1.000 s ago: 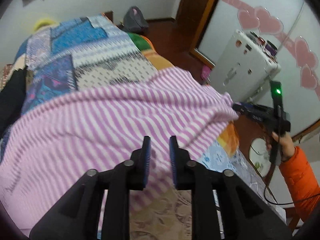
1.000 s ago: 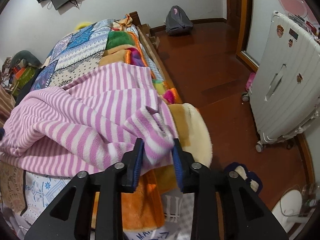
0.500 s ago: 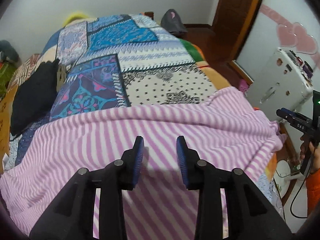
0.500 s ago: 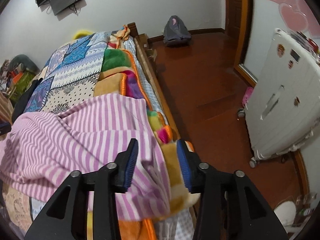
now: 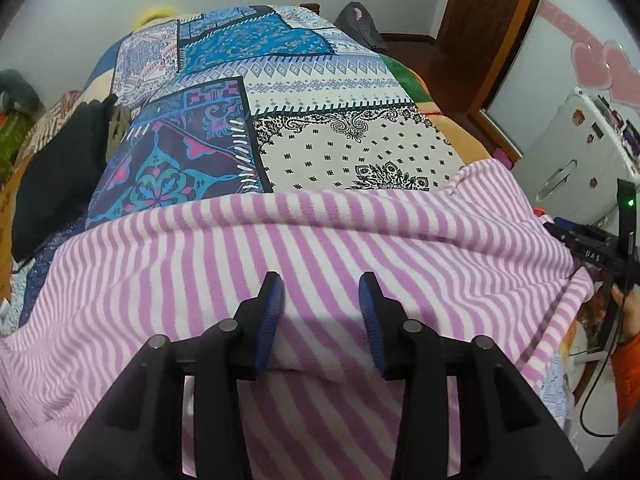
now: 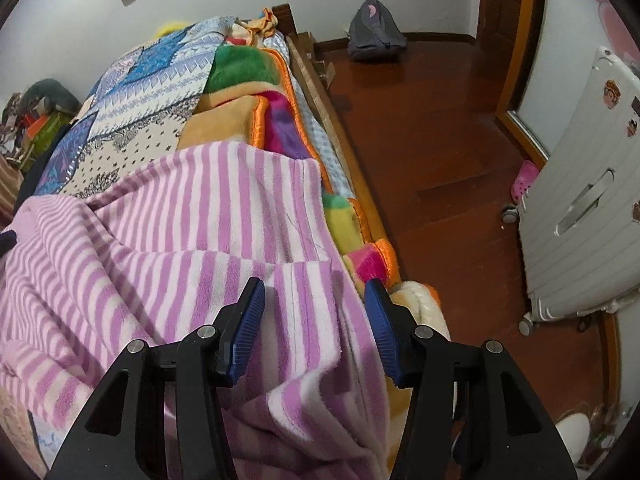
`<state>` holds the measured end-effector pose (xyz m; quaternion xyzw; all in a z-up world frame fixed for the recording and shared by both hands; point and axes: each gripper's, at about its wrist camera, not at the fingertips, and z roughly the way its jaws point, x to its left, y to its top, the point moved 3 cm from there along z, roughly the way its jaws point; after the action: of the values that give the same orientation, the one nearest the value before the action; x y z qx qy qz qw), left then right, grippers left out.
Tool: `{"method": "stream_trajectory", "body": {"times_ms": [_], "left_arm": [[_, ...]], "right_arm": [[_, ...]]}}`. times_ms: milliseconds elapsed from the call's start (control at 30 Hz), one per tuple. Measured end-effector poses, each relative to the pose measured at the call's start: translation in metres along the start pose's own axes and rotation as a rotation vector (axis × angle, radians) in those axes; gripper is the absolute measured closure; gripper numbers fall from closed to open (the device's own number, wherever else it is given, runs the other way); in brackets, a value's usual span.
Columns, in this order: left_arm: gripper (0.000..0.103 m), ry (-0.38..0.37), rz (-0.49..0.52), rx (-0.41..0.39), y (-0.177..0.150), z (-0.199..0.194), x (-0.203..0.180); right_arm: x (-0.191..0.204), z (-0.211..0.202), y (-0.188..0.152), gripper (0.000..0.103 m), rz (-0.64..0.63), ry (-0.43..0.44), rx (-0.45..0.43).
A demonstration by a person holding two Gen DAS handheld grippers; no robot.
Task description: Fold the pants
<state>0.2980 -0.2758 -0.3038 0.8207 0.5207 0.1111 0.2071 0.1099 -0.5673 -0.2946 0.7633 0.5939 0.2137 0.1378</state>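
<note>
Left wrist view. Left gripper (image 5: 320, 292): pointing down at the pants, jaws apart and opening, blue pads clear of the cloth on both sides; striped cloth shows in the gap beneath them, nothing clamped. Pants (image 5: 320, 240): pink-and-white striped fleece, spread across the near part of the bed from left edge to right edge, far border lying on the quilt. Quilt (image 5: 256, 92): blue, white and purple patchwork, covering the bed beyond the pants. Black garment (image 5: 56, 184): on the bed, far left. Right gripper (image 5: 592, 248): at the right edge, just beside the right end of the pants, held by a hand (image 5: 628, 312) in an orange sleeve; jaw state cannot be told here.

Right wrist view. Right gripper (image 6: 315, 300): jaws apart, a fold of the pants (image 6: 192, 248) between the pads but not pressed by them. Pants: bunched in folds on the near right edge of the bed, reaching left. Blanket (image 6: 248, 96): multicoloured, orange-trimmed, under the quilt along the bed's right side. Floor (image 6: 432, 128): red-brown, right of the bed. Backpack (image 6: 374, 34): grey, far, on the floor by the wall. Suitcase (image 6: 580, 208): white, far right.
</note>
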Motion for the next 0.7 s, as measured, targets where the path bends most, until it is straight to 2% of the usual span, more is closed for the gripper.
{"method": "stream_trajectory", "body": {"times_ms": [33,67,233,433,700], "left_arm": [[0.063,0.004,0.003,-0.002,0.0,0.0,0.0],[0.063,0.007,0.005,-0.004,-0.001,0.0,-0.001],[0.063,0.005,0.0,-0.004,-0.001,0.0,0.0],[0.063,0.009,0.002,-0.005,-0.002,-0.001,0.0],[0.063,-0.02,-0.021,-0.002,0.0,-0.009,0.004]], "right_arm": [[0.0,0.0,0.0,0.069,0.006,0.022,0.0],[0.0,0.001,-0.001,0.074,0.011,0.043,0.001],[0.004,0.0,0.0,0.091,-0.007,0.033,-0.01],[0.012,-0.018,0.008,0.096,-0.056,-0.019,-0.09],[0.02,-0.061,0.041,0.097,-0.079,-0.068,-0.293]]}}
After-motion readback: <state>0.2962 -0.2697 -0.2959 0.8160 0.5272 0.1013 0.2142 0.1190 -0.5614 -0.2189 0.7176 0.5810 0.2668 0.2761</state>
